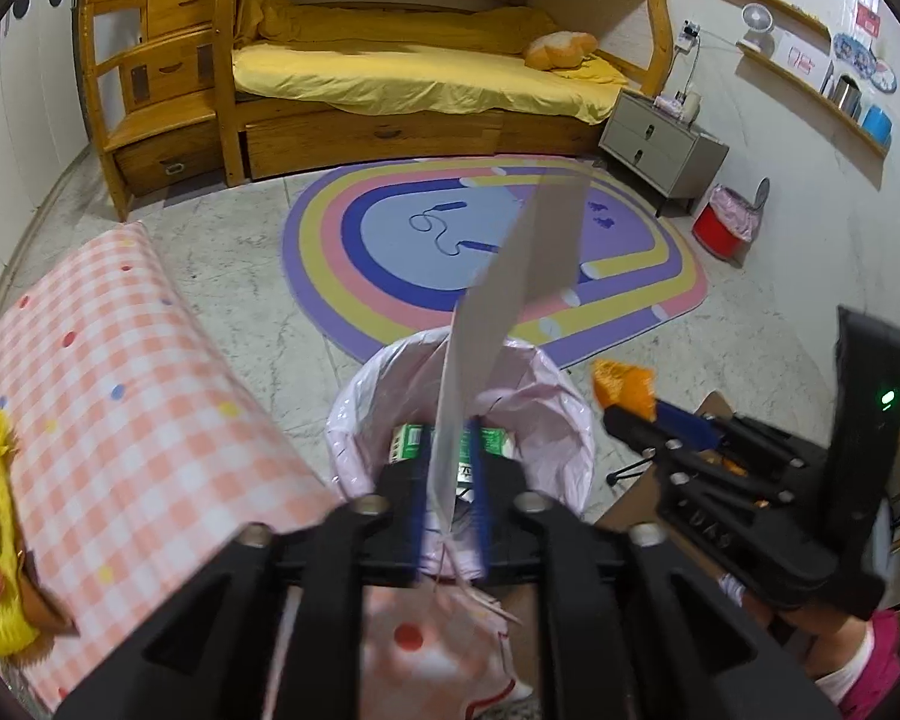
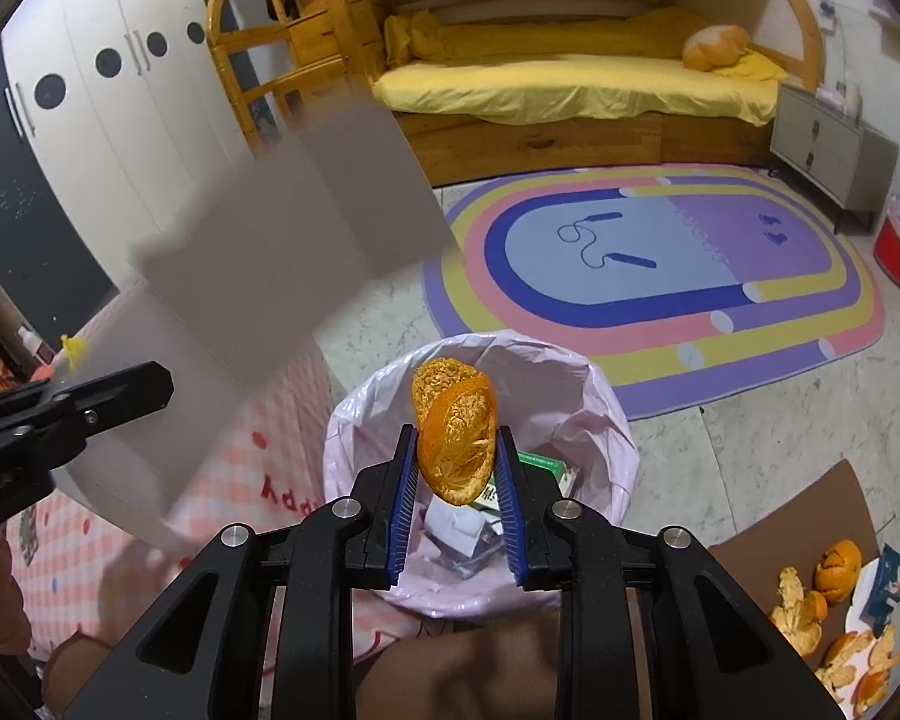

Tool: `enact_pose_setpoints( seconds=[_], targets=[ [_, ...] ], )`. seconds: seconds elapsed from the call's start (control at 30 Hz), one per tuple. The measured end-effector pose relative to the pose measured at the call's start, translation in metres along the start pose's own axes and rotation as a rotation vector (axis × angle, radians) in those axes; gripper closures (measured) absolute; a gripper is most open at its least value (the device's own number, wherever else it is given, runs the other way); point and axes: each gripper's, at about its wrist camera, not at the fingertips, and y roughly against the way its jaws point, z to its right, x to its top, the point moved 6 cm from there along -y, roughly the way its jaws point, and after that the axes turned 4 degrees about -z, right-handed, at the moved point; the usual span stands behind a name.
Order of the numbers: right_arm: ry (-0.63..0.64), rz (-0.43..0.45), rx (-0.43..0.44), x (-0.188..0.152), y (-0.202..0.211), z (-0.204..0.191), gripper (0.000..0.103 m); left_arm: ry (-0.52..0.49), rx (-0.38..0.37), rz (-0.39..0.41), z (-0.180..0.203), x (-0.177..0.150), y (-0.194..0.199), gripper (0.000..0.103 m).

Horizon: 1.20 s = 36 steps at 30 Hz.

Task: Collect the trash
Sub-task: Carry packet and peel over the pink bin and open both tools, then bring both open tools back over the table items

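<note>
**Paper and peel held over the bin**

While the left gripper (image 1: 450,480) pinches a white paper sheet (image 1: 510,294) edge-on, the right gripper (image 2: 457,480) clamps an orange peel (image 2: 455,438). Both hang above the pink-lined bin (image 2: 606,420), which holds a green carton (image 1: 411,441). More peels (image 2: 834,618) lie on the brown surface at right.

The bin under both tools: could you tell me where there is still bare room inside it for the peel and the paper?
Inside the bin, bare liner shows along the far wall and left side. The near-right is crowded with a green carton and a white box. The orange peel in the right tool hangs over the middle; the left tool grips the paper.
</note>
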Motion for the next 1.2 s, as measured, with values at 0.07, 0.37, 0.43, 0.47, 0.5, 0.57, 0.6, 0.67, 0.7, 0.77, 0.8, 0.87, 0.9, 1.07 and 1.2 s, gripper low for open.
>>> enact_pose_setpoints(
  seconds=[0.07,0.37,0.43,0.47,0.5,0.57,0.6,0.67,0.7,0.77,0.8,0.87,0.9,1.07,1.2],
  targets=[
    [-0.001,-0.015,-0.018,0.000,-0.007,0.002,0.058,0.029,0.008,0.029,-0.008,0.002,0.005,0.049],
    [0.001,0.008,-0.034,-0.004,0.016,0.000,0.048,0.133,0.149,0.048,-0.053,-0.025,0.036,0.049],
    [0.016,0.024,-0.025,-0.002,0.027,-0.006,0.048,0.156,0.163,0.060,-0.061,-0.030,0.047,0.049],
    [0.027,0.032,-0.020,-0.001,0.034,-0.011,0.048,0.167,0.169,0.070,-0.065,-0.035,0.056,0.049],
    [0.040,0.043,-0.013,-0.001,0.042,-0.018,0.048,0.171,0.175,0.076,-0.069,-0.038,0.061,0.049],
    [0.059,0.060,0.007,0.000,0.054,-0.030,0.048,0.181,0.196,0.092,-0.074,-0.045,0.075,0.049],
    [0.069,0.066,0.017,0.000,0.059,-0.036,0.048,0.186,0.204,0.100,-0.076,-0.048,0.082,0.049],
    [0.101,0.082,0.046,-0.001,0.071,-0.055,0.048,0.193,0.224,0.116,-0.081,-0.058,0.097,0.049],
    [0.123,0.089,0.063,-0.003,0.077,-0.067,0.048,0.197,0.235,0.125,-0.083,-0.063,0.104,0.048],
    [0.159,0.095,0.086,-0.005,0.084,-0.086,0.048,0.216,0.262,0.139,-0.090,-0.076,0.120,0.043],
    [0.175,0.095,0.099,-0.007,0.087,-0.096,0.048,0.224,0.271,0.142,-0.093,-0.080,0.124,0.041],
    [0.216,0.094,0.127,-0.010,0.091,-0.118,0.048,0.252,0.296,0.149,-0.102,-0.096,0.137,0.040],
    [0.233,0.093,0.137,-0.012,0.093,-0.128,0.048,0.266,0.309,0.153,-0.108,-0.103,0.142,0.039],
    [0.320,0.072,0.194,-0.024,0.094,-0.180,0.048,0.346,0.382,0.152,-0.141,-0.143,0.165,0.035],
    [0.383,0.055,0.221,-0.037,0.088,-0.220,0.048,0.443,0.438,0.146,-0.172,-0.173,0.179,0.029]
  ],
)
